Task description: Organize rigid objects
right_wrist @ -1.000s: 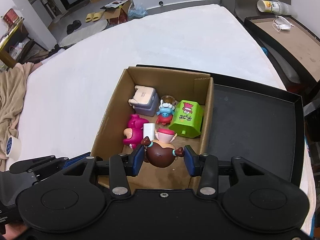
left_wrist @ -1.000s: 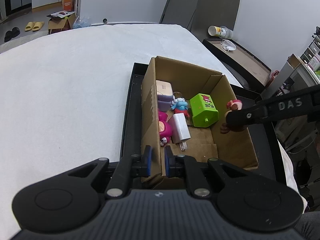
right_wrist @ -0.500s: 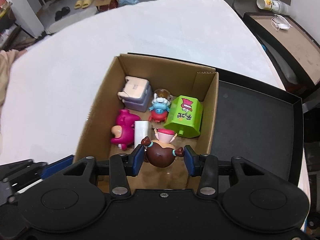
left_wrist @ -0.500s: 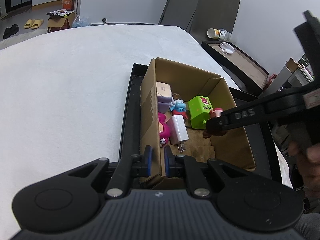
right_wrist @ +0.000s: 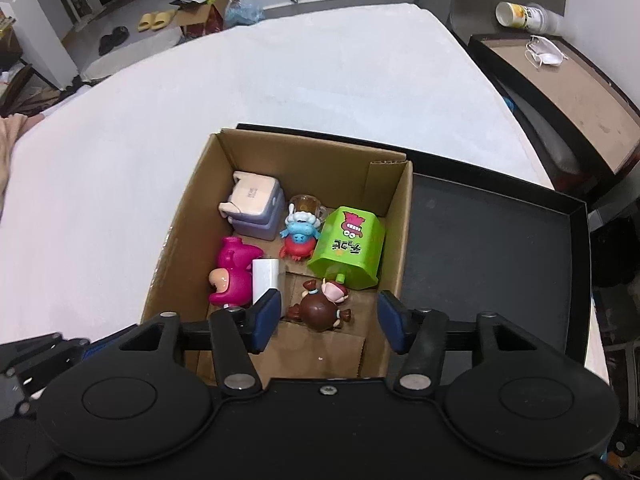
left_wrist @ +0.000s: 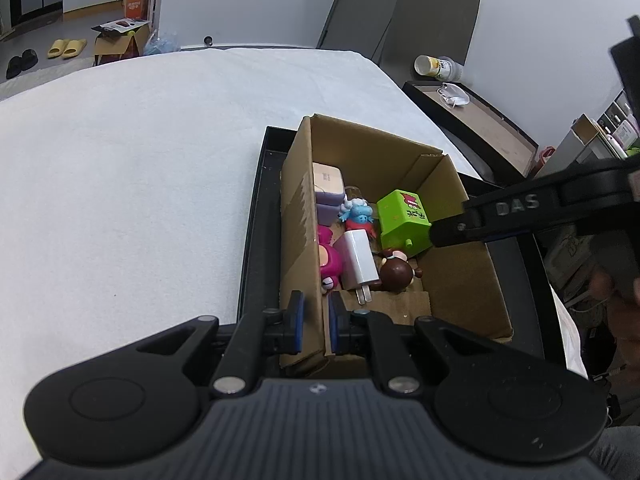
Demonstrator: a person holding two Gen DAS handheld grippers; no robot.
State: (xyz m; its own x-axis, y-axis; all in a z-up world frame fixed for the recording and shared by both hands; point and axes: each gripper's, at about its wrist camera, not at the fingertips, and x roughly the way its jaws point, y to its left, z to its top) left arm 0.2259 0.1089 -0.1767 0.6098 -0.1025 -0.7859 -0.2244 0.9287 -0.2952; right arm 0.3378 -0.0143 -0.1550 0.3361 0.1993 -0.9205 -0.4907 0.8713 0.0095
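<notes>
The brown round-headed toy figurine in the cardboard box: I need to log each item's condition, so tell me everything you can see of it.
The brown round-headed toy figurine looks like glossy hard plastic, with small side buns tied in teal and a pink face part. It lies tipped over on the floor of the open cardboard box, just in front of the green plastic box toy and close beside the white charger plug. The right hand-held gripper hangs over it, jaws opening, pads clear of it.

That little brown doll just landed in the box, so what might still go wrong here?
The brown doll lies on its side, between the opening jaws of the right gripper; a finger might nudge it on the way out. The left gripper pinches the wall of the cardboard box; a tug might tip the box or slide it in the black tray. The white charger and green box sit close by, so space is tight.
</notes>
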